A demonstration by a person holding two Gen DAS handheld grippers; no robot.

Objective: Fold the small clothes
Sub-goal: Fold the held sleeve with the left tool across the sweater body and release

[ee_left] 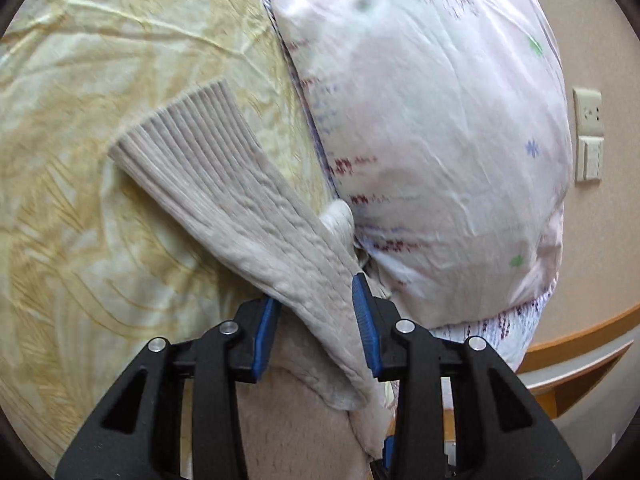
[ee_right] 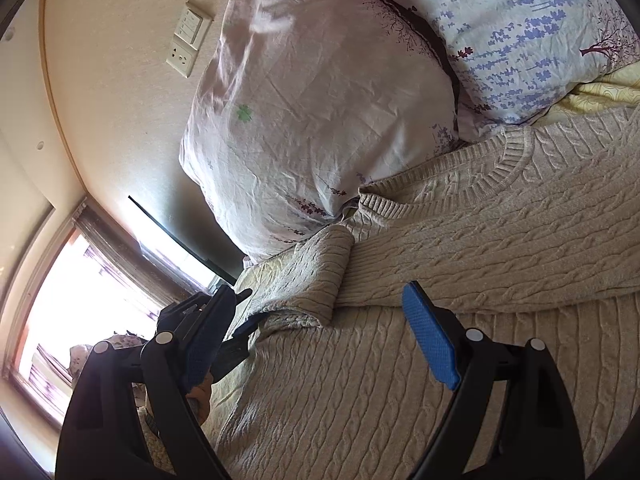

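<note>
A beige cable-knit sweater (ee_right: 460,240) lies on the bed, collar toward the pillows. In the left wrist view one sleeve (ee_left: 240,200) with a ribbed cuff stretches up and left over the yellow sheet. My left gripper (ee_left: 316,304) has its blue pads on either side of that sleeve with a gap between them; it looks open around it. It also shows in the right wrist view (ee_right: 240,320) at the folded sleeve edge. My right gripper (ee_right: 320,332) is open and empty, just above the sweater body.
A large pale floral pillow (ee_left: 432,140) presses against the sweater, and a lavender-print pillow (ee_right: 520,32) lies behind it. Yellow patterned sheet (ee_left: 100,80) covers the bed. A wall with switch and socket (ee_right: 188,40) and a bright window (ee_right: 80,300) lie beyond the bed edge.
</note>
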